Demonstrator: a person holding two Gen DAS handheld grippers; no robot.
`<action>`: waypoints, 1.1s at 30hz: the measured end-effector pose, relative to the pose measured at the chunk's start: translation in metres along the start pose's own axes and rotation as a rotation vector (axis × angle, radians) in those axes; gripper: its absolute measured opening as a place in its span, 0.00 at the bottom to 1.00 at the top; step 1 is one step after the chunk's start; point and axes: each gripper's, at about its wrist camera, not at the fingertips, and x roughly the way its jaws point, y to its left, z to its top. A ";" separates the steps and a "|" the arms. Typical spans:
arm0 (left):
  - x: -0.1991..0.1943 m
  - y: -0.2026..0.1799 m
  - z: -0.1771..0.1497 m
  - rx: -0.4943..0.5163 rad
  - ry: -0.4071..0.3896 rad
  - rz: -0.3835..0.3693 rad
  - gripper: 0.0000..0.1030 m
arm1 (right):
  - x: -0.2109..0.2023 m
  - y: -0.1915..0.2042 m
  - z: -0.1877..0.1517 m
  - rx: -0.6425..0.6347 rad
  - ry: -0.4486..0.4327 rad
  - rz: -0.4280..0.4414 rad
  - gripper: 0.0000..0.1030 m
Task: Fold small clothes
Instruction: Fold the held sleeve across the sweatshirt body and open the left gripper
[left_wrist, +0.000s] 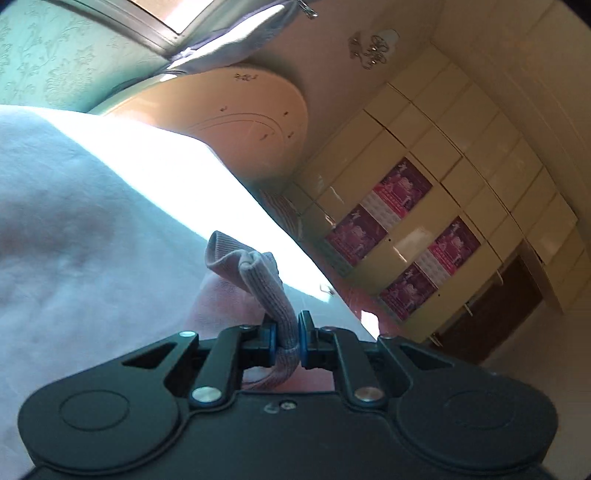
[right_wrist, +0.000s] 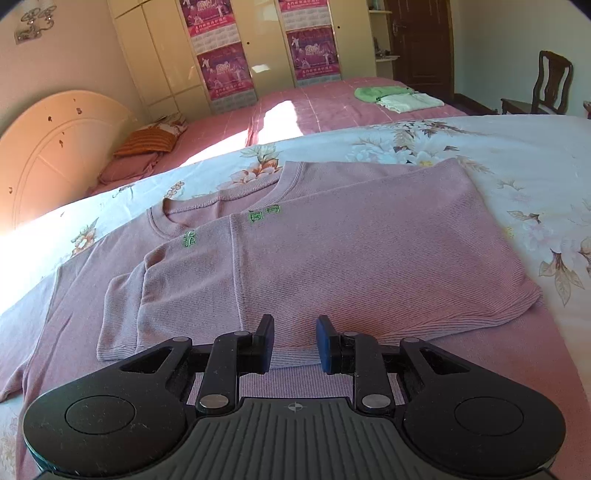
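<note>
Pink sweater (right_wrist: 332, 251) lies partly folded on the flowered bed cover (right_wrist: 517, 155), collar far left, hem near. The right hand-held gripper (right_wrist: 293, 345) hovers with jaws apart just at the near hem, the body stretching away from it. The left hand-held gripper (left_wrist: 287, 341) is clamped on a ribbed cuff (left_wrist: 258, 280), probably the left sleeve, which likely folds rightward across the body.
</note>
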 end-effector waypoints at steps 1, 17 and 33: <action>0.010 -0.025 -0.011 0.036 0.034 -0.031 0.10 | 0.000 -0.004 0.000 0.005 -0.001 0.005 0.24; 0.120 -0.236 -0.214 0.386 0.415 -0.293 0.07 | -0.033 -0.070 0.018 0.100 -0.030 0.100 0.24; 0.011 -0.148 -0.164 0.580 0.254 0.002 0.52 | 0.013 -0.010 0.019 0.076 0.082 0.417 0.57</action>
